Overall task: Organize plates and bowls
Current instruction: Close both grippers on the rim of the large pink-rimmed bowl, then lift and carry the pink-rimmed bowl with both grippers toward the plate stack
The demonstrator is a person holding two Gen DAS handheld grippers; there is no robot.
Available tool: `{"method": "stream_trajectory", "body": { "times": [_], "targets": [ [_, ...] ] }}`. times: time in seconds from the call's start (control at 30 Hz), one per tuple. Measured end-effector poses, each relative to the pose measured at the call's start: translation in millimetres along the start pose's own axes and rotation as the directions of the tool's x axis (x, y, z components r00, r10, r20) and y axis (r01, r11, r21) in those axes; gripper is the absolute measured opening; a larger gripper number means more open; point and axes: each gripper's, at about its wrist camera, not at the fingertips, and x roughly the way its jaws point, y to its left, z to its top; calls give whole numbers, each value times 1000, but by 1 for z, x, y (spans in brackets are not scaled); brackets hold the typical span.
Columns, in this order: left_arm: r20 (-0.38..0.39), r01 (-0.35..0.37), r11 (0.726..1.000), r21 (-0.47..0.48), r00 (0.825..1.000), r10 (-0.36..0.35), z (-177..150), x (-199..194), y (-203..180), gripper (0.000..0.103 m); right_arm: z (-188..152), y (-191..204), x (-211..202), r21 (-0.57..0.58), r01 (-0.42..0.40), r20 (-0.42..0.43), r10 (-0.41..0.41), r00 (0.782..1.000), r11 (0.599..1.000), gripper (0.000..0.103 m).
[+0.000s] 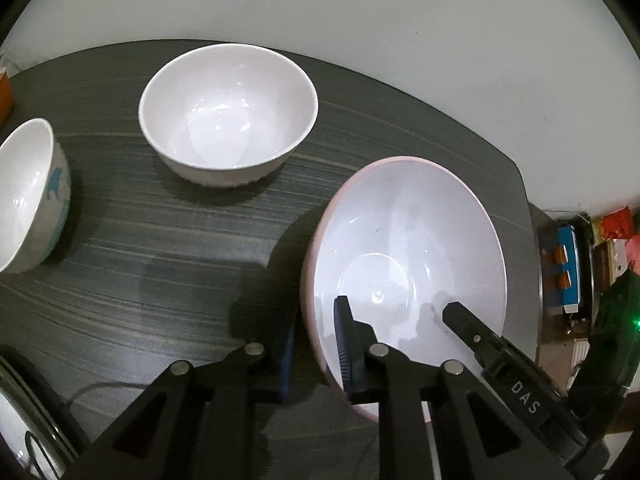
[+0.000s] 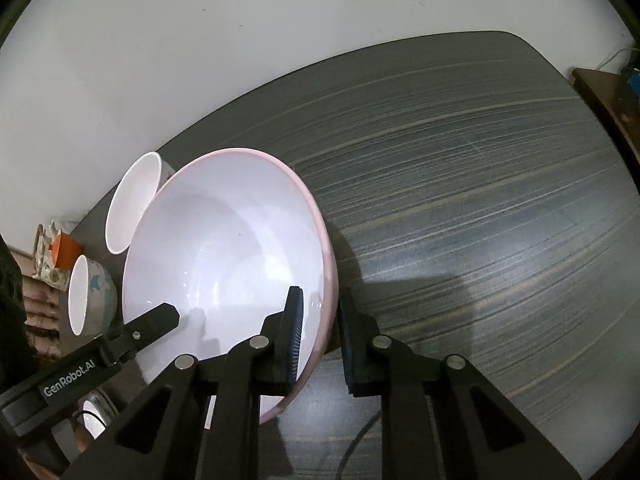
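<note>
Both grippers have hold of the same big pink-rimmed bowl [image 1: 404, 264], one on each side of it. The left gripper [image 1: 316, 344] straddles the rim at the bowl's 9 o'clock side, one pad inside the white basin and the other outside against the wall, the jaws drawn in narrow on the rim. The right gripper [image 2: 320, 340] does likewise at the bowl's 3 o'clock side, one pad inside, one outside, the jaws pinched close about the wall. In the left wrist view the tip of the right gripper shows inside the basin at 5 o'clock.

The bowl looks tilted; whether its base touches the dark striped table [image 1: 160, 240] I cannot tell. In the left wrist view a plain white bowl [image 1: 228, 114] stands upright on the table at 11 o'clock from the big one, well apart from it. A smaller bowl with blue figures [image 1: 34, 196] sits at the picture's 9 o'clock edge, apart from the white one. Beyond the table stands a pale wall [image 1: 360, 20].
</note>
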Motion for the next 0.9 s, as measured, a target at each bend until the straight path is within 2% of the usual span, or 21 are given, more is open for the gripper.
{"method": "stream_trajectory", "body": {
  "times": [0.33,0.6,0.9],
  "targets": [
    [6,-10,1000,-16,1000,10,-26,-33,22,18,-20,24,-18,-27,-22,-11,21,1000,999,16],
    [6,-26,998,-49,1000,26,-62,-69,44,18,-57,51,-36,-52,-54,-22,53,998,997,16],
    [20,-10,996,-87,1000,11,-113,-107,67,18,-108,76,-61,-87,-81,-25,79,997,993,16]
  ]
}}
